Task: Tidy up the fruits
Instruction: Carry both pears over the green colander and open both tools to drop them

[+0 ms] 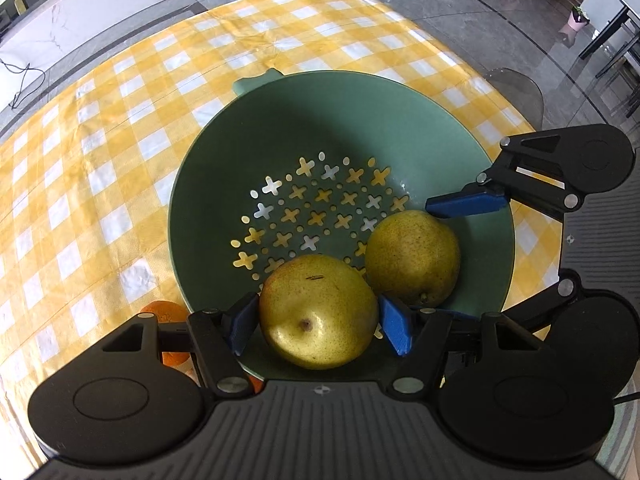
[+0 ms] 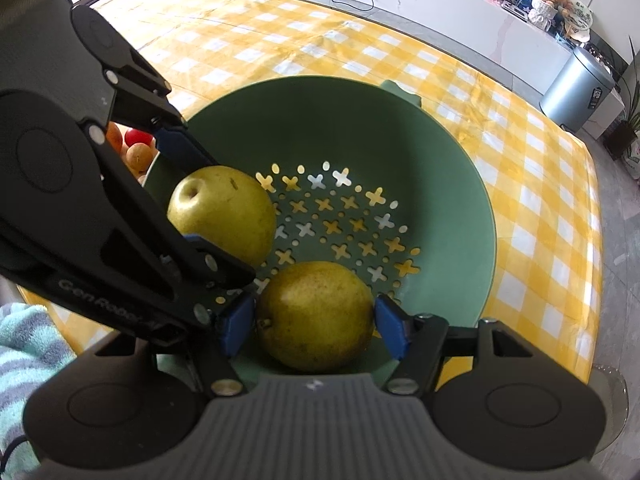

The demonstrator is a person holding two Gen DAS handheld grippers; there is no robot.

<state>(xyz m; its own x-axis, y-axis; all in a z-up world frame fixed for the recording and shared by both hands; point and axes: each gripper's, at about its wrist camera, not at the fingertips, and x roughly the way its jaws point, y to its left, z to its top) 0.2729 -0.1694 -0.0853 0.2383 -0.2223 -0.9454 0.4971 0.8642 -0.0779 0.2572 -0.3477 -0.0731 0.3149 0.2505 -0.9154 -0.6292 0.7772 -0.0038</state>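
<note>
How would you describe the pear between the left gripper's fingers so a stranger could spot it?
On the yellow checked tablecloth sits a green colander holding two pears. The left pear lies between the left gripper. Unlike the other pear, it shows a dark scratch.

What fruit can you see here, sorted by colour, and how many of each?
Yellow-green pears in the green colander: 2, one between the left gripper fingers, one between the right gripper fingers.
Orange fruit outside the colander: at least 2.
Red fruit: 1.
Total: at least 5; that pile is partly hidden.
</note>
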